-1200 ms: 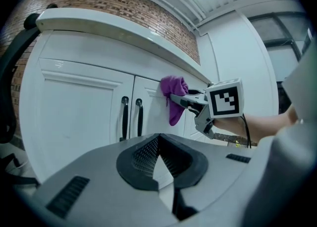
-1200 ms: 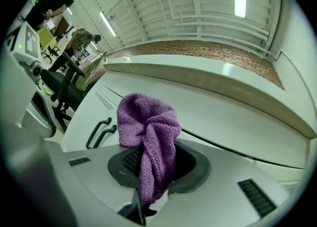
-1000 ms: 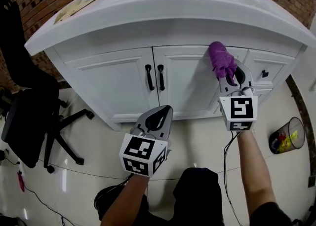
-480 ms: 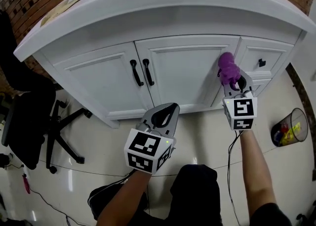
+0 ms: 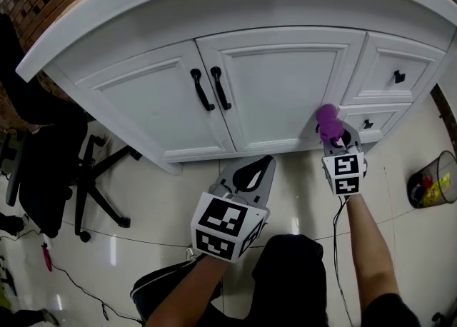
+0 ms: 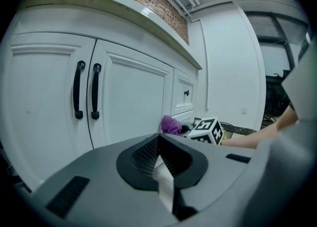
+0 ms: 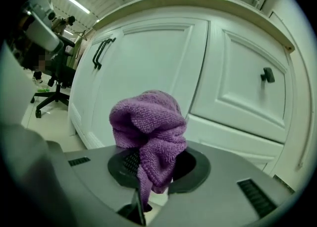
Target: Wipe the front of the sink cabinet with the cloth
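— Where's the cloth?
— The purple cloth (image 7: 148,122) is bunched in my right gripper (image 7: 151,164), pinched between its jaws. The wad sits low on the sink cabinet (image 5: 278,83), at the right door's bottom corner.
— Touching?
— I can't tell. The right gripper view shows the pinch and a drawer knob (image 7: 267,75). The head view shows the cabinet's base edge just below, bare floor (image 5: 143,211) and a wastebasket (image 5: 430,179) well right.
— Your other hand?
— My left gripper (image 5: 260,165) hangs back from the doors, jaws pressed together, empty.
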Demonstrator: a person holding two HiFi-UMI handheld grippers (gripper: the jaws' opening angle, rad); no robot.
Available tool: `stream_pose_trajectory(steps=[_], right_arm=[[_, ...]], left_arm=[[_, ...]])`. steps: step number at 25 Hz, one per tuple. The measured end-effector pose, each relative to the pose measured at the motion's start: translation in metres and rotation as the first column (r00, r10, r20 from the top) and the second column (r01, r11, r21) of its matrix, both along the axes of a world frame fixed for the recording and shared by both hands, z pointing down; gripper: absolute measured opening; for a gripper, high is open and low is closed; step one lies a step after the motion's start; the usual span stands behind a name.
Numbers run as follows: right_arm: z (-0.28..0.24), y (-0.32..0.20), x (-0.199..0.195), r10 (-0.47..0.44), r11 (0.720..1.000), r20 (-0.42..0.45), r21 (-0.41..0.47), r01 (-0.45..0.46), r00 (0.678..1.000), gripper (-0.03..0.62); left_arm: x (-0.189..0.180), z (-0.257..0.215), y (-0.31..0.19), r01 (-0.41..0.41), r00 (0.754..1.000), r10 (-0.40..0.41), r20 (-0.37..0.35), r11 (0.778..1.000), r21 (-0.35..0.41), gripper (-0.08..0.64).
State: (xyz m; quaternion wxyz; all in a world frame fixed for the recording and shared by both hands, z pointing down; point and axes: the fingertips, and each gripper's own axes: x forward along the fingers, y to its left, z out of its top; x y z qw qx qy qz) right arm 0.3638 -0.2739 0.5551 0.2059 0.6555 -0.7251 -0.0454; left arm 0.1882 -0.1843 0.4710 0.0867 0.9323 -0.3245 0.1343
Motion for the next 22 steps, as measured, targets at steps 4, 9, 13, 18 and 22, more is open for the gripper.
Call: stream_pose_trajectory(steps=[4,9,13,18,22], right_arm=[[0.053,0.000,0.001,0.021,0.997,0.018,-0.081,-0.020,1.000,0.084],[0.103,-0.001,0.005,0.041,0.987,0.033,-0.158,-0.035,0.999,0.084],[0.149,0.000,0.001,0.078,0.964,0.098,-0.260,-0.050,0.992,0.084],[0.175,-0.007,-0.034,0.051,0.944,0.121,-0.331,-0.008,0.991,0.084],[0.176,-0.016,-0.083,-0.012,0.939,0.149,-0.339,0.063,0.989,0.067]], left_arm=[[-0.007,0.004,0.002,0.004,1.000,-0.004,0.010,1.000,-0.007,0.005],[-0.020,0.017,0.002,0.026,0.999,-0.025,0.028,0.999,-0.037,0.005],[-0.029,0.022,0.003,0.038,0.999,-0.036,0.033,0.998,-0.059,0.005],[-0.032,0.019,0.006,0.037,0.999,-0.035,0.040,0.998,-0.051,0.005],[-0.042,0.019,0.005,0.063,0.997,-0.061,0.037,0.997,-0.054,0.005]])
